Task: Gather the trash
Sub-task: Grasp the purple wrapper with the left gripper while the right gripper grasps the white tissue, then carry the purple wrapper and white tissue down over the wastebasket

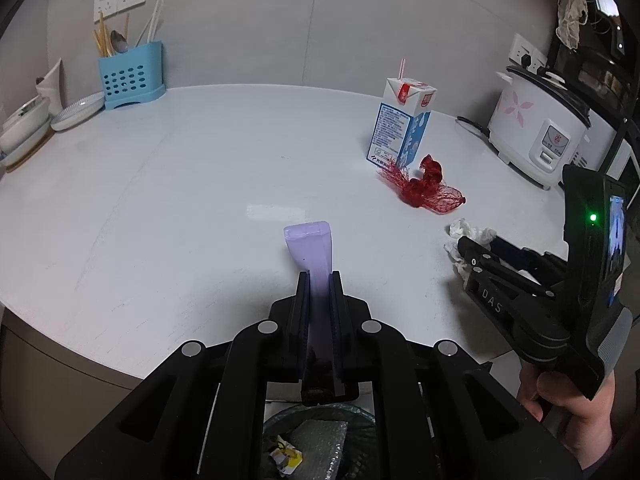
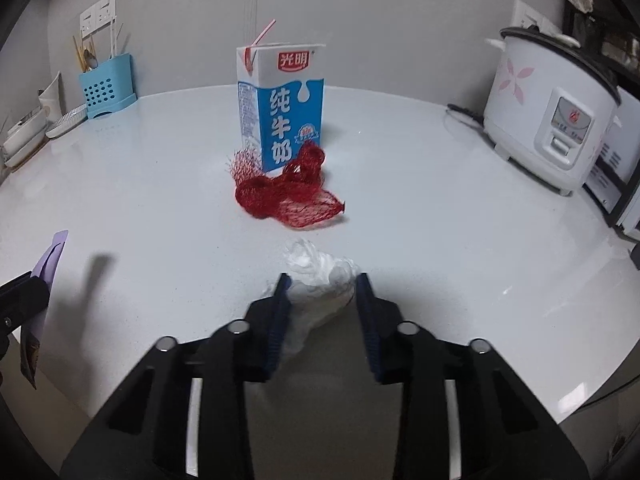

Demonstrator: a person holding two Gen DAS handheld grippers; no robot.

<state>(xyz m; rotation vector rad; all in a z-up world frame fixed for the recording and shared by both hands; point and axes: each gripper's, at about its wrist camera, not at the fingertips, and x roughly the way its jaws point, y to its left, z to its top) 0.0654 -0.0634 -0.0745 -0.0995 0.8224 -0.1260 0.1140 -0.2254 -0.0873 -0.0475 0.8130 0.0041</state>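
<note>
I have a pale, glossy countertop under both cameras, and on it, going down in size, the white rice cooker at the right edge, then the blue-and-white milk carton standing upright near the middle with a pink-striped straw slanting out of its top. Just in front of the carton, touching its base, lies a crumpled red mesh net, flattened and spread toward my right. Nearer still sits a crumpled white tissue, a loose wad with no clear long axis, resting on the counter close to its front edge. My right gripper straddles it: the jaws stand apart on either side, and I cannot tell whether the blue pads press on the paper. My left gripper is clamped tight on a lilac wrapper, a flat narrow packet whose long axis runs straight ahead along the fingers, sealed end forward and tilted up over the counter. Below that gripper a lined bin shows (a yellow scrap and bubble wrap inside).
</note>
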